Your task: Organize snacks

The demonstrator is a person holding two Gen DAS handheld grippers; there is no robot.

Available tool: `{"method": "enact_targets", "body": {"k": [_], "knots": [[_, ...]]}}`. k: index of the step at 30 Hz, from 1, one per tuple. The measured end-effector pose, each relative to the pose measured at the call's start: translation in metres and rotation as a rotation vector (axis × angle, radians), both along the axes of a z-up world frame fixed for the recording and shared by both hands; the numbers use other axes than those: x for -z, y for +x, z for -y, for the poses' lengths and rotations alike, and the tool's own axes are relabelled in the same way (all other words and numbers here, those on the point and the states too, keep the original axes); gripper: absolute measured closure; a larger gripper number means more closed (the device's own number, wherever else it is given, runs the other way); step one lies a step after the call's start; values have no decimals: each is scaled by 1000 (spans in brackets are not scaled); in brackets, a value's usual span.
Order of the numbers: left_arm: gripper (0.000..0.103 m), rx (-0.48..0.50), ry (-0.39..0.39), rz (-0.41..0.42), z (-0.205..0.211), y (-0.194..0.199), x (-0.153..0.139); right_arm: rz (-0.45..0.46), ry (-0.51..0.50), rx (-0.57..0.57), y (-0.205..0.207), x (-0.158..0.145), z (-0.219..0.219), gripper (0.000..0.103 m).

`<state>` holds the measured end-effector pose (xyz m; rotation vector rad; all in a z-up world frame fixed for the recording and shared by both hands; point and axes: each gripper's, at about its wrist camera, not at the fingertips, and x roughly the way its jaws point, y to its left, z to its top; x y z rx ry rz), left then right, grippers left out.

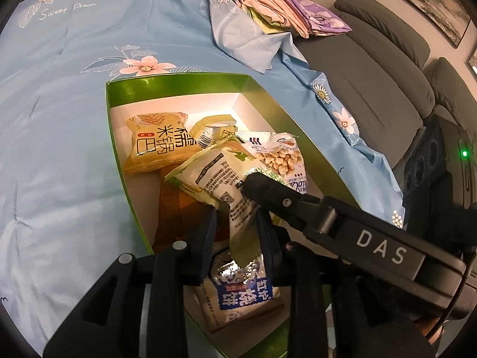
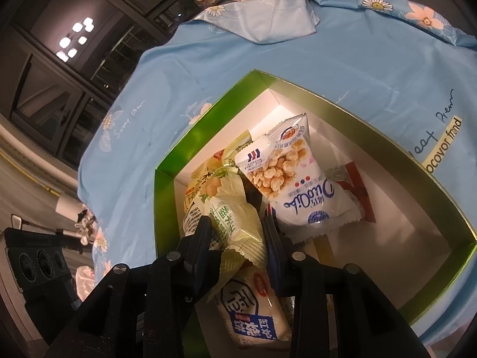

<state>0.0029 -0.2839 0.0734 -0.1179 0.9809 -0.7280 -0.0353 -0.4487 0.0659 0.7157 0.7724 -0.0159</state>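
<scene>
Left gripper (image 1: 238,223), at the bottom centre of the left wrist view: its fingers straddle the tail of a pale green snack packet (image 1: 214,176), which passes between them. The pads lie close to the wrapper; whether they clamp it cannot be told.

Right gripper (image 2: 235,235), at the bottom centre of the right wrist view: both fingers bracket the same pale green snack packet (image 2: 235,217). In the left wrist view its black fingertip (image 1: 253,183) presses against the packet's upper face. A firm grasp cannot be confirmed.

The packet sits above the middle of an open green box (image 1: 179,82), over the other contents:
- blue-and-white biscuit packet (image 1: 241,292), directly below the left gripper
- yellow rice-cracker packet (image 1: 158,146), toward the box's upper left
- white puffed-snack packet (image 2: 301,185), right of the green packet and touching it

The box rests on a light blue flowered sheet (image 1: 59,104). Folded cloths (image 1: 280,9) lie at the upper centre, beside a grey sofa (image 1: 372,59).
</scene>
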Motion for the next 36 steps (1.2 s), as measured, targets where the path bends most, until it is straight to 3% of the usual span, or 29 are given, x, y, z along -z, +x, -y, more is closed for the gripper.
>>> {"method": "enact_targets", "body": {"k": [5,9,16,22,27,36], "knots": [[69,12,-1,3,0,-1,-2,-11,-31,29,-3,-2,1,64],[50,-6,33,58,-2,-7,-8,-9,-63,52,-6,-7,2,54],[38,-44,71,153,-12,-14,-22,28,-124,69,-13,-20,-4,40],[19,-87,104,228,-20,-22,-35,79,-202,109,-25,-37,-8,27],[1,-136,109,255,-32,-25,-43,98,-266,144,-33,-49,-10,21],[1,-193,120,282,-45,-33,-53,118,-301,139,-36,-57,-15,17]]}}
